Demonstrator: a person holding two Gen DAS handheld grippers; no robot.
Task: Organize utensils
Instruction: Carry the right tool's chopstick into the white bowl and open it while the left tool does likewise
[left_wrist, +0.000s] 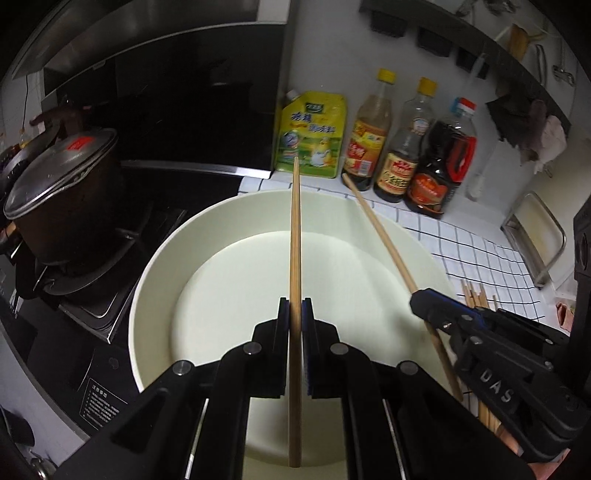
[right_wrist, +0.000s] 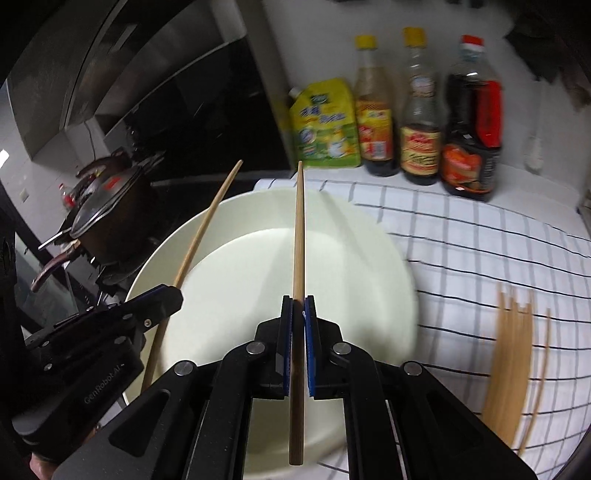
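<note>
from the left wrist we see our left gripper (left_wrist: 295, 306) clenched on a single wooden chopstick (left_wrist: 294, 236), a thin straight stick of pale brown wood running up between the blue pads, over a wide, round, cream-coloured bowl (left_wrist: 155, 266) with a smooth matte inside. to the right, our right gripper (left_wrist: 419, 301) grasps a second chopstick (left_wrist: 380, 232), which slants across the bowl's rim. more loose chopsticks (left_wrist: 474, 297) lie on the white cloth with a thin black grid (left_wrist: 491, 254), partly hidden behind that gripper. at the back stand a yellow soft pouch (left_wrist: 314, 136) and three glossy sauce bottles (left_wrist: 406, 147). a dark pot with a glass lid (left_wrist: 62, 184) sits on the black stove at the left.

from the right wrist we see the right gripper (right_wrist: 299, 302) shut tight on its chopstick (right_wrist: 299, 229), held over the same bowl (right_wrist: 388, 258). the left gripper (right_wrist: 173, 297) at the left holds its own stick (right_wrist: 207, 229), slanting over the bowl's left rim. the loose bundle of chopsticks (right_wrist: 513, 362) lies blurred on the gridded cloth (right_wrist: 480, 240) at the right, apart from the bowl.
</note>
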